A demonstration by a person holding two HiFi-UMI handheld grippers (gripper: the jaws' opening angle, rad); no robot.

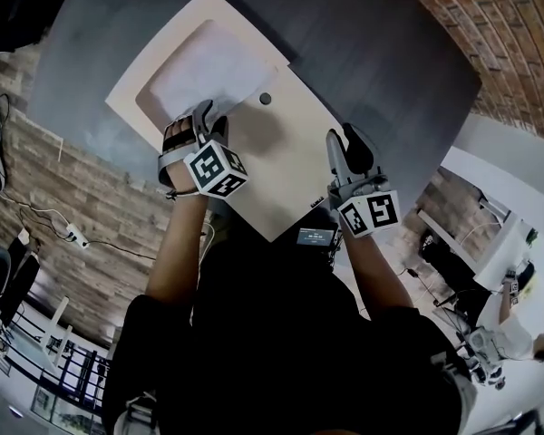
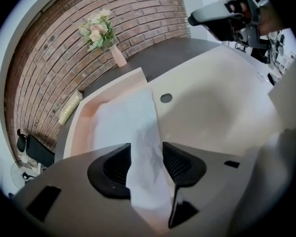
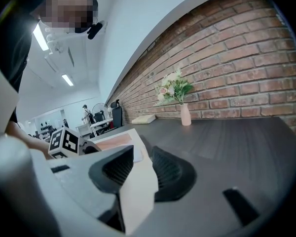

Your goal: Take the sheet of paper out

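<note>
A white sheet of paper (image 1: pixel 204 71) lies in the tray (image 1: pixel 127 98) of an open beige case on the dark table. Its flap (image 1: pixel 281 152), with a round hole (image 1: pixel 266 99), lies flat beside the tray. My left gripper (image 1: pixel 207 116) points steeply down at the sheet's near edge. In the left gripper view its jaws (image 2: pixel 146 154) stand wide open with the sheet (image 2: pixel 123 122) running between them. My right gripper (image 1: pixel 340 143) sits at the flap's right edge. In the right gripper view it (image 3: pixel 143 164) is shut on the flap's edge (image 3: pixel 138 186).
A pink vase of flowers (image 2: pixel 111 43) stands at the far side of the dark table (image 1: pixel 390 62) by the brick wall, with a pale long object (image 2: pixel 69 110) further along it. A small device (image 1: pixel 315 236) sits at the table's near edge.
</note>
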